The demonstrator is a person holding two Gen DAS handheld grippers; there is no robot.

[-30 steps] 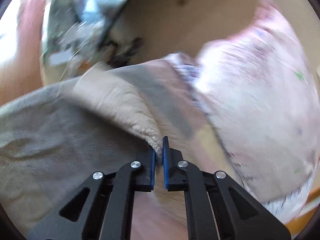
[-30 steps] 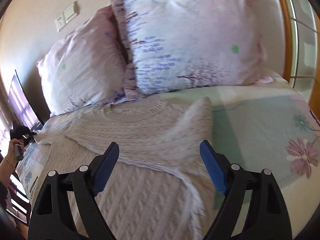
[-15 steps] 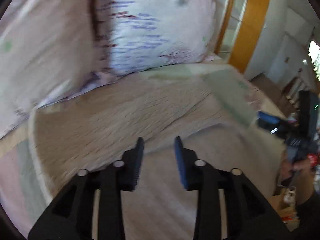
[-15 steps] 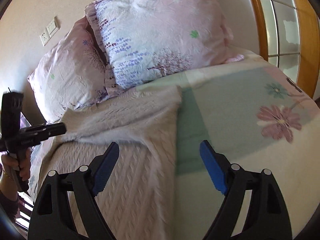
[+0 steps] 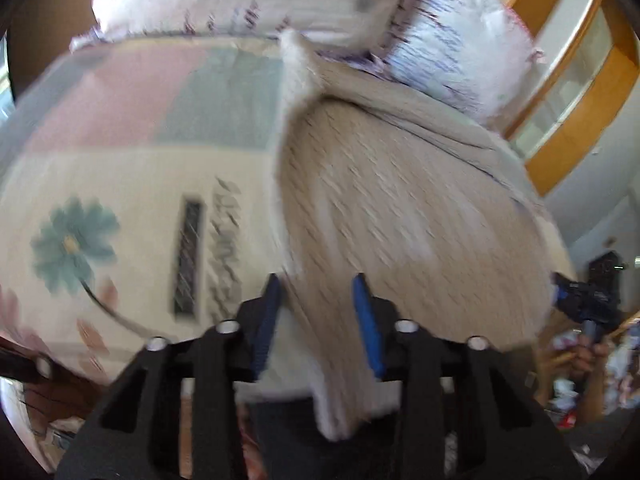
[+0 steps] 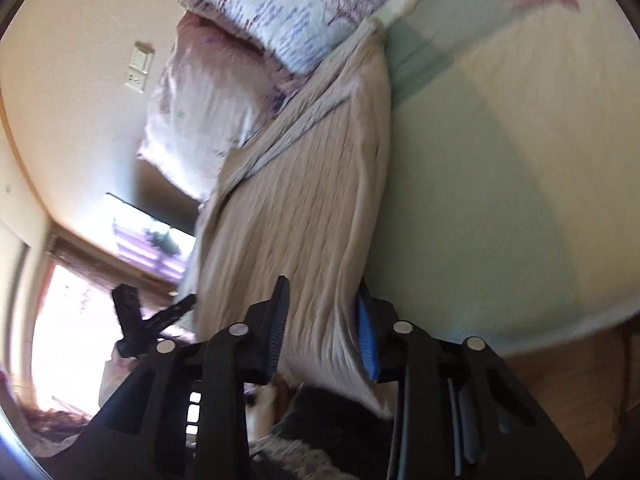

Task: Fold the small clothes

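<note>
Now your left gripper (image 5: 318, 308) sits at the near hem of the sweater (image 5: 400, 216), its blue-padded fingers spread with the knit edge lying between them; nothing shows them pinching it yet. Your right gripper (image 6: 322, 320) is likewise spread apart at the other hem corner, and the fabric bulges up between its pads without being clamped.

The sweater is a beige cable-knit, ribbed lengthwise, soft and thick, folded into a long narrow panel that runs from the foot edge of the bed up to the pillows. A grey strip, possibly a folded-in sleeve, crosses it diagonally near the top. Its lower hem droops over the mattress edge.

It lies on a smooth bedsheet (image 6: 500, 160) printed in pale green, cream and pink blocks, with a teal daisy (image 5: 74, 244) and some blurred lettering beside your left gripper. Two plump floral pillows (image 6: 280, 12), white and pinkish with purple sprigs, lean against the wall touching the sweater's far end. A wall switch plate (image 6: 138, 66) sits above them. An orange wooden frame (image 5: 580, 92) stands at the right of the left view. Motion blur softens both views.
</note>
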